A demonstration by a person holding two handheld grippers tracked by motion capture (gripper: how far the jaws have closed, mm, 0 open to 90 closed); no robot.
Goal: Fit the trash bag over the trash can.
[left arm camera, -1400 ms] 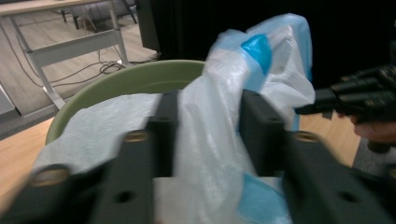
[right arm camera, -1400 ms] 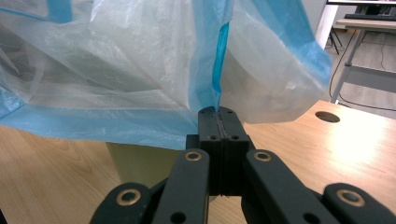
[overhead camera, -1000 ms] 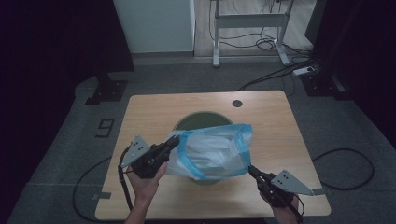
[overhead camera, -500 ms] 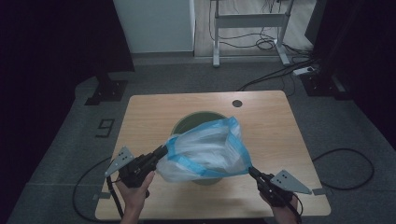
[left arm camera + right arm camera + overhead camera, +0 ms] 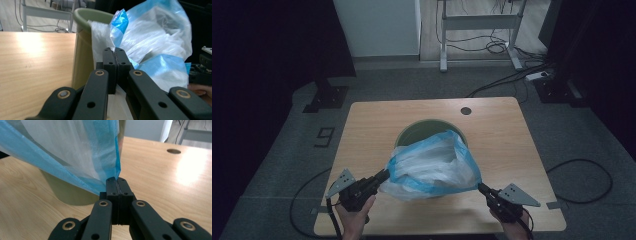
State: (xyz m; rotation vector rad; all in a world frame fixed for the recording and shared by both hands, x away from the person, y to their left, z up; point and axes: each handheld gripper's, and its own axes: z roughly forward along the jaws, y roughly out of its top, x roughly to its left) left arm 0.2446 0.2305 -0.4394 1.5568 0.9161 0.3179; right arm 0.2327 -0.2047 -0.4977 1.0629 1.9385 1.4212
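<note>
Item: both my tools, left tool [image 5: 384, 175] and right tool [image 5: 481, 186], clenched on bag [image 5: 432, 167] over bin [image 5: 412, 134]; risk: thin film tearing if I overstretch it.

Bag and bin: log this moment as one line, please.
left gripper: shut on bag | right gripper: shut on bag | bag: stretched between both, over green bin | table
</note>
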